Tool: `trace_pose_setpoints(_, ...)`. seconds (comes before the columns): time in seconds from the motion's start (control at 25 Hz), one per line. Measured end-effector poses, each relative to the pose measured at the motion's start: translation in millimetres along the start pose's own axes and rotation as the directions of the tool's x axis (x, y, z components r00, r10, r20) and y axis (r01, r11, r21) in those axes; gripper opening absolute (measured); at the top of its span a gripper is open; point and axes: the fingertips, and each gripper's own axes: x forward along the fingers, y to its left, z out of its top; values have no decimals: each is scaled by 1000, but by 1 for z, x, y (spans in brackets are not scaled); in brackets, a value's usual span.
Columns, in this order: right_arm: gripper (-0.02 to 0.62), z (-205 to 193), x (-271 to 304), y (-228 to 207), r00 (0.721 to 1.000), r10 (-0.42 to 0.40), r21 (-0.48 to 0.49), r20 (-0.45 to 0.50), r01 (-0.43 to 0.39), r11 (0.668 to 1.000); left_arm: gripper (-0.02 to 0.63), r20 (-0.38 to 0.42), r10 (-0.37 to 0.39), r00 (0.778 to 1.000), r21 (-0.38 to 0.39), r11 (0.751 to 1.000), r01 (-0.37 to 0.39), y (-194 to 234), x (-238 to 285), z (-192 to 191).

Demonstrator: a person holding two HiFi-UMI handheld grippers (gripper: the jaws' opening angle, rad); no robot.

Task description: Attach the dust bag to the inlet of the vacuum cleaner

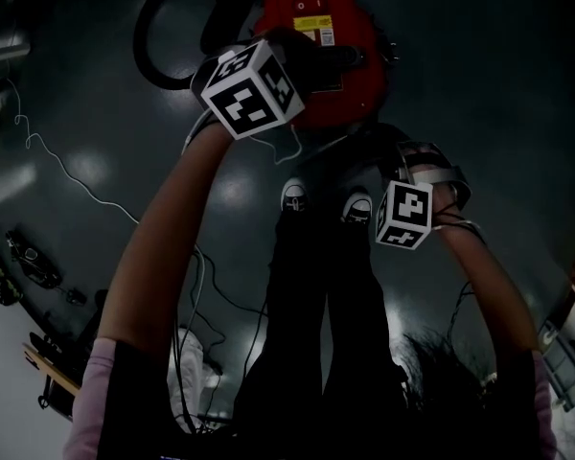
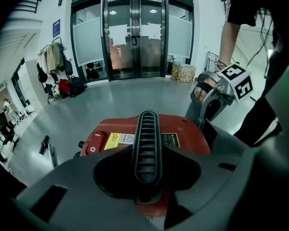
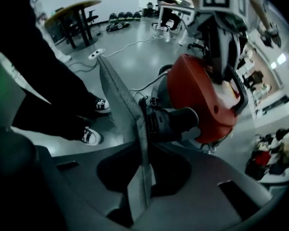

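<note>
On the floor: a red vacuum (image 1: 364, 103) stands just ahead of the person's 2 shoes (image 1: 294, 197). The floor (image 1: 96, 94) is dark and shiny.
Handle: a black handle (image 2: 146, 143) with ribs runs over the top of the vacuum.
Left gripper: the left gripper (image 2: 145, 177) points down at a slant. Its 2 jaws are closed on the handle, 1 on each side.
Right gripper: the right gripper (image 3: 143, 179) points almost straight down, to the right of the vacuum in the head view. Its jaws are close together and pinch the dust bag.
Dust bag: the dust bag (image 3: 127, 109) is thin grey cloth, seen from its edge. It goes up from the jaws, between the shoes and the vacuum in the right gripper view.
Inlet: the black round inlet (image 3: 176, 121) sticks out low on the side of the vacuum. The dust bag is just beside it. I cannot tell if they touch.
Cubes: 1 cube (image 1: 251, 89) with black and white squares sits on each gripper.
Switch: a red switch (image 2: 92, 148) and a yellow label (image 2: 116, 138) sit on top of the vacuum.
Hose: a black hose (image 1: 144, 60) curls beside the vacuum.
Cable: a white cable (image 1: 72, 175) lies across the floor.
Far off: glass doors (image 2: 135, 32) stand shut behind the vacuum in the left gripper view. A table (image 3: 74, 8) stands at the back in the right gripper view.
</note>
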Motion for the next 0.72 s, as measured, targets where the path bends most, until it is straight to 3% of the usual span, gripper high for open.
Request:
trace_pose_setpoints(0.04, 63, 0, -1, -1, 999, -37, -22, 0, 37, 999, 140, 3, 1, 1000, 0, 1000, -1, 0, -1, 1)
trace_pose_setpoints(0.08, 63, 0, -2, -3, 999, -48, 24, 5, 48, 999, 140, 5, 3, 1000, 0, 1000, -3, 0, -2, 2)
trace_pose_setpoints(0.12, 63, 1, -4, -5, 999, -31, 143, 15, 28, 989, 140, 6, 4, 1000, 1, 1000, -4, 1, -3, 3)
trace_pose_setpoints(0.2, 72, 3, -7, -8, 997, 37, 435, 62, -60, 898, 140, 6, 6, 1000, 2, 1000, -6, 0, -6, 3)
trace_pose_setpoints(0.24, 77, 4, -8, -8, 995, 52, 513, 81, -87, 854, 140, 4, 6, 1000, 1, 1000, -6, 0, -6, 3)
trace_pose_setpoints(0.32, 77, 2, -7, -7, 993, 71, 587, 99, -116, 801, 140, 0, 4, 1000, -2, 1000, -4, -1, -5, 2)
trace_pose_setpoints(0.36, 77, 1, -5, -6, 988, 98, 641, 120, -153, 752, 140, -2, 4, 1000, -3, 1000, -4, -1, -4, 1)
trace_pose_setpoints(0.44, 82, -3, -3, -6, 966, 169, 744, 196, -259, 615, 140, -4, 5, 1000, -6, 1000, -5, -1, -3, 1)
trace_pose_setpoints(0.48, 84, -4, -4, -7, 955, 192, 762, 224, -295, 577, 140, -3, 5, 1000, -6, 1000, -5, 0, -3, 2)
trace_pose_setpoints(0.52, 84, -4, -7, -8, 953, 202, 752, 224, -302, 587, 140, -2, 5, 1000, -6, 1000, -5, -1, -3, 3)
trace_pose_setpoints(0.56, 84, -1, -9, -10, 961, 199, 710, 193, -277, 647, 140, 0, 4, 1000, -5, 1000, -4, -1, -4, 4)
trace_pose_setpoints(0.64, 84, 8, -12, -15, 987, 146, 492, 59, -156, 857, 140, 2, 5, 1000, -3, 1000, -5, -1, -5, 4)
trace_pose_setpoints(0.68, 84, 13, -12, -16, 994, 113, 359, 0, -106, 927, 140, 1, 6, 1000, -2, 1000, -6, -1, -6, 3)
trace_pose_setpoints(0.72, 83, 15, -10, -17, 994, 108, 308, -18, -97, 946, 140, -1, 7, 1000, -4, 1000, -7, -1, -6, 3)
